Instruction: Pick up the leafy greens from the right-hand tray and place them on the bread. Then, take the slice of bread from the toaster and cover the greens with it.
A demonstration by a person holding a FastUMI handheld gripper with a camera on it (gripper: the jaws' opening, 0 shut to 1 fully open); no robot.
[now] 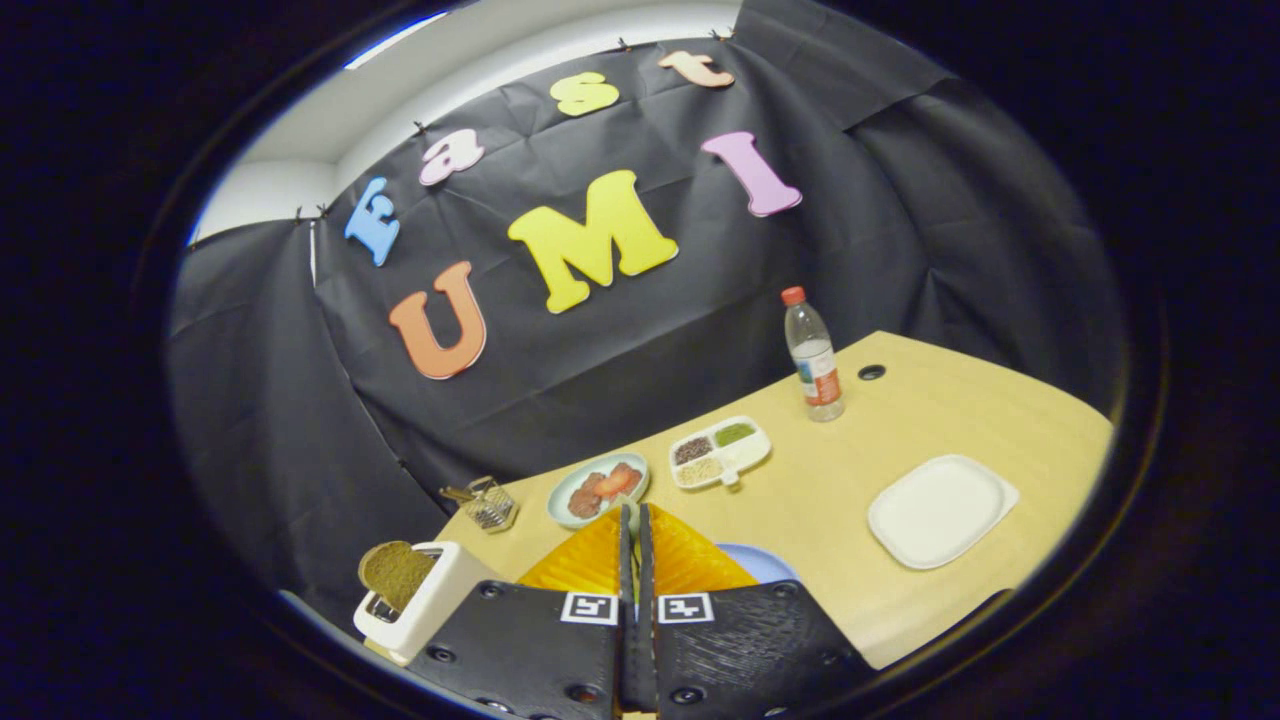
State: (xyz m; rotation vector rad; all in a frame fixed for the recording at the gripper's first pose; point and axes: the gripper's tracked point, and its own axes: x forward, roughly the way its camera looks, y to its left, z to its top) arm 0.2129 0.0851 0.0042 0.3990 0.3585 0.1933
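Observation:
My gripper (633, 508) is shut, its two fingers pressed together with only a thin seam between them; I cannot make out anything held there. A blue plate (765, 562) peeks out from behind the right finger, most of it hidden. To the left of the fingers stands a white toaster (425, 605) with a brown slice of bread (395, 572) upright in its slot. Off to the right lies the white tray (940, 510), its surface bare. No leafy greens can be made out.
Just beyond the fingertips sits a plate of reddish meat slices (598, 487), with a white divided dish of seasonings (720, 452) beside it. A small wire basket (490, 505) stands behind the toaster. A water bottle (815, 355) stands far back on the wooden table (960, 410).

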